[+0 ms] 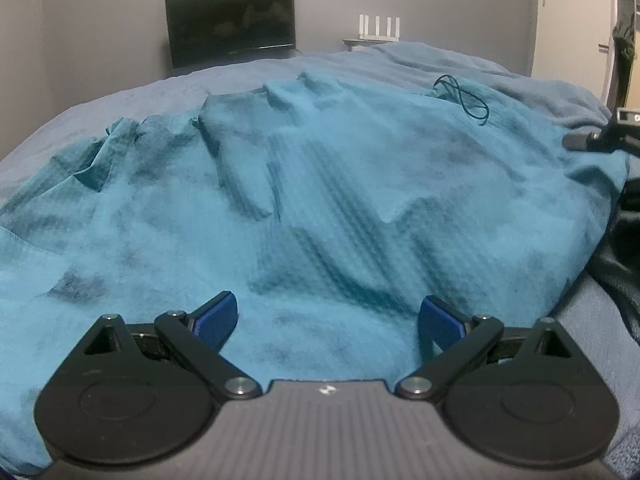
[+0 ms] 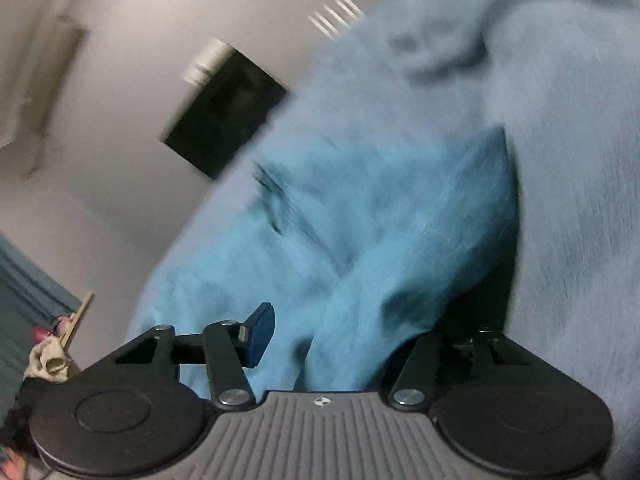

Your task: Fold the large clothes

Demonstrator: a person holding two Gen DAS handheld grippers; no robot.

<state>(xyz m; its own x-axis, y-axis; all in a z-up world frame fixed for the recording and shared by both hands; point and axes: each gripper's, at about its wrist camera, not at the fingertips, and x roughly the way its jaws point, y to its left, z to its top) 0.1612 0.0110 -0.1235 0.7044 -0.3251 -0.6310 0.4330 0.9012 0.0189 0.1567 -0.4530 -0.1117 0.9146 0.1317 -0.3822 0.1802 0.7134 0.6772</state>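
Observation:
A large teal waffle-knit garment (image 1: 360, 184) lies crumpled across a grey-blue bed cover (image 1: 152, 92). A thin dark cord (image 1: 464, 98) loops at its far right. My left gripper (image 1: 328, 306) hovers low over the near part of the garment. It is open, its blue pads (image 1: 216, 316) wide apart with only flat cloth below them. In the blurred, tilted right wrist view my right gripper (image 2: 336, 328) stands open. A raised fold of the teal garment (image 2: 360, 280) sits between its jaws and covers the right finger. The left blue pad (image 2: 260, 332) stands clear of the fold.
A dark screen (image 1: 231, 20) stands against the far wall, beside a white router with antennas (image 1: 379, 28). Black cloth (image 1: 624, 248) lies at the bed's right edge. A dark tool part (image 1: 592, 138) pokes in from the right. Colourful clutter (image 2: 48, 360) sits low left.

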